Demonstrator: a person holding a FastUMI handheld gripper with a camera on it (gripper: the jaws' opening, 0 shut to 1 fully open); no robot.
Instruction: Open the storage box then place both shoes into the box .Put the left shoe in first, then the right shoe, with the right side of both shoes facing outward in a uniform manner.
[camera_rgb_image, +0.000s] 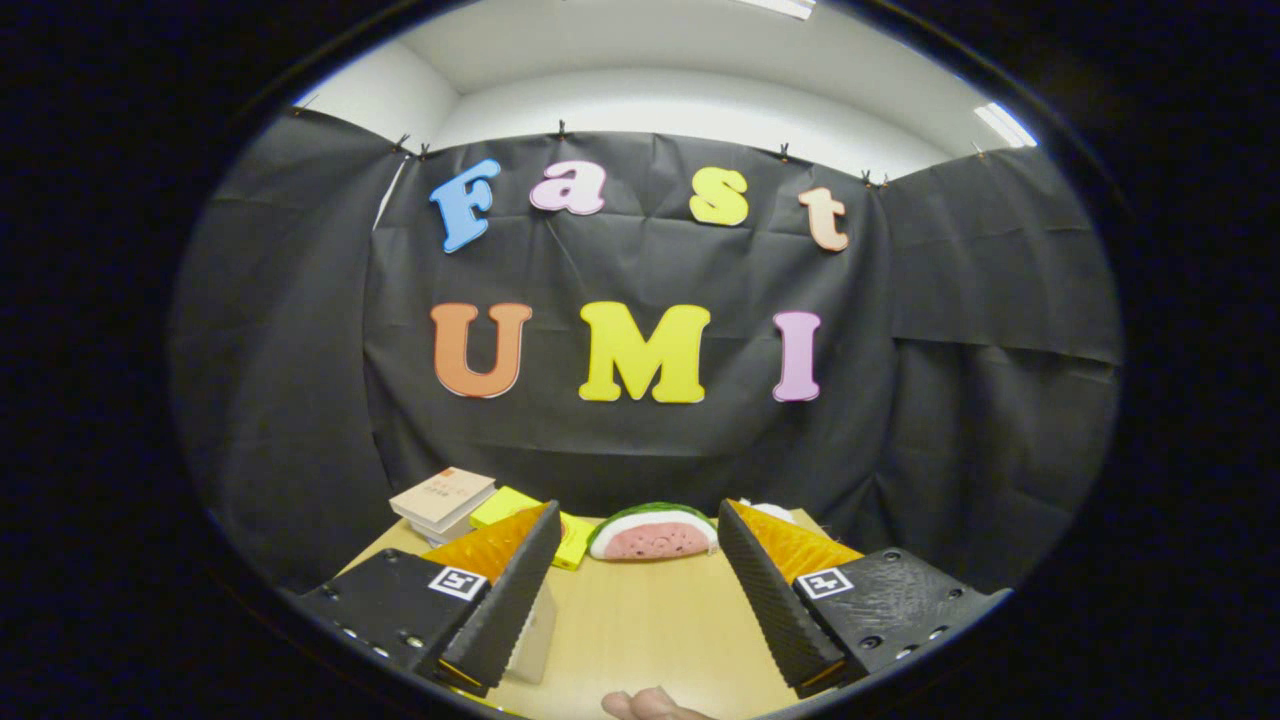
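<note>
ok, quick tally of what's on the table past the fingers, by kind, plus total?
Gripper, fingers open, nothing between them.
Books, stacked: 2, possibly more
Yellow flat item: 1
Watermelon-slice item: 1
White thing behind one finger: 1, kind unclear
Pale boxy thing beside the other finger: 1, kind unclear
Total: 6 at least

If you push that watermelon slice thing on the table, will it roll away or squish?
Probably not roll: the watermelon slice seems to rest on its flat edge on the table, rounded rind up. It looks like a toy, so likely light and may slide. Squishy or hard, I cannot tell. The tool is open, with the slice just beyond its fingers.
</note>
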